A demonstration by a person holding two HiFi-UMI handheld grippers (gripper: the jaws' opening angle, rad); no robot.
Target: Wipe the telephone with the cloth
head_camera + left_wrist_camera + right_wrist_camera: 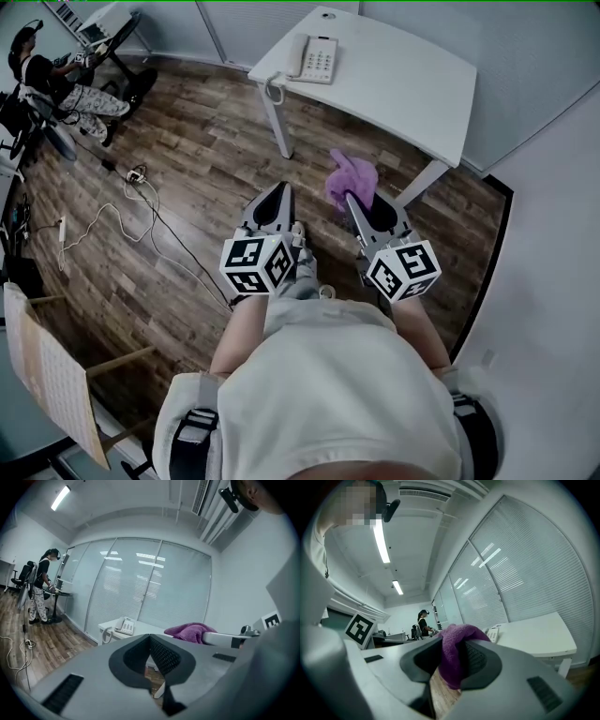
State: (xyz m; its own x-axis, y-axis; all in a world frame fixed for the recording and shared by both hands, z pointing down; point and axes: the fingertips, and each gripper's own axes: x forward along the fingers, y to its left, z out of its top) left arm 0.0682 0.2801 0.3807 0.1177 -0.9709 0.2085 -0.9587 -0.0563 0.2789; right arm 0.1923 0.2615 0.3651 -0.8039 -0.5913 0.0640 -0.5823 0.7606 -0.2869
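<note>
Purple cloth (pixel 349 174) — bunched, fuzzy — clamped in right tool (pixel 356 200); left tool (pixel 278 188) closed, empty.

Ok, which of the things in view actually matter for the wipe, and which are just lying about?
For the job:
- purple cloth, pinched in the right gripper
- telephone on the white table
- left gripper, fingers together, holding nothing

Lying about:
- power strip and cables on the floor
- board on a wooden stand
- person at the far desk
</note>
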